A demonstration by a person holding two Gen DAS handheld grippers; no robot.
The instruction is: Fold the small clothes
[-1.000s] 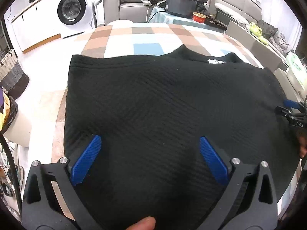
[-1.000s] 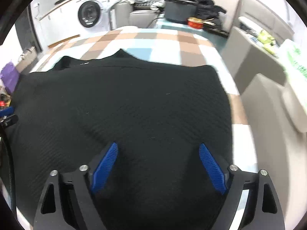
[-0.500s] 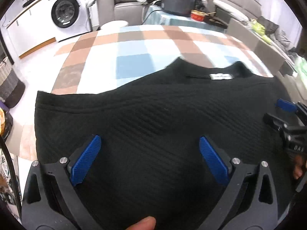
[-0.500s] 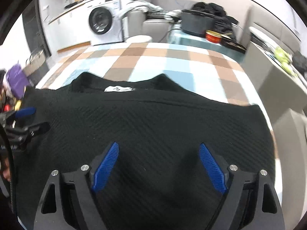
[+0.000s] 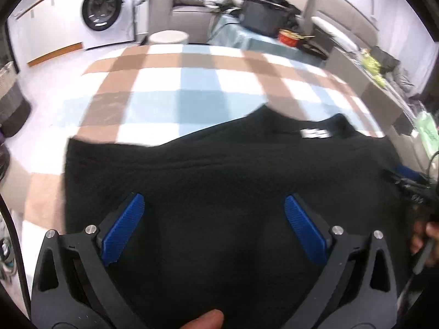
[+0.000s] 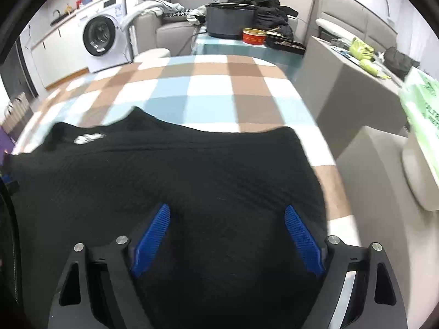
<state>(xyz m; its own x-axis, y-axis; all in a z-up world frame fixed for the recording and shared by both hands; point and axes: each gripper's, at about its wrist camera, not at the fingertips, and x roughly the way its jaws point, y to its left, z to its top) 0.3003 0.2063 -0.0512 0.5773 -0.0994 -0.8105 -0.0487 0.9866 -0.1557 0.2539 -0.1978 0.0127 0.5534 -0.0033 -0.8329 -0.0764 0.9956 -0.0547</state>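
Checked cloth in brown, pale blue and white covers the worktop [image 5: 175,101] you are working on, with a white front-loading washing machine [image 5: 105,13] and a grey sofa [image 5: 189,13] in the room behind.

From the left wrist camera, the black ribbed knit top [image 5: 219,181] lies flat on the checks straight ahead of your left tool [image 5: 214,219]. Its blue-padded fingers [image 5: 123,230] stand wide apart with the near part of the fabric between them, clamped on nothing. The neckline with its small white label [image 5: 314,133] is at the far edge, off to the right, and the garment's left side edge runs toward you just outside the left finger. Your right tool [image 5: 408,181] shows blurred at the right margin, over the garment's other side.

From the right wrist camera, the same top [image 6: 175,181] fills the foreground. Your right tool [image 6: 225,235] is also spread open over the cloth, gripping nothing. The label [image 6: 89,138] sits far and left; the right side edge passes just beyond the right finger [image 6: 301,241].

So the top runs neck-away, hem-near, broad side to side, and each tool is nearest its own side. My guess is the coming fold turns on that: each side edge belongs to the tool beside it.
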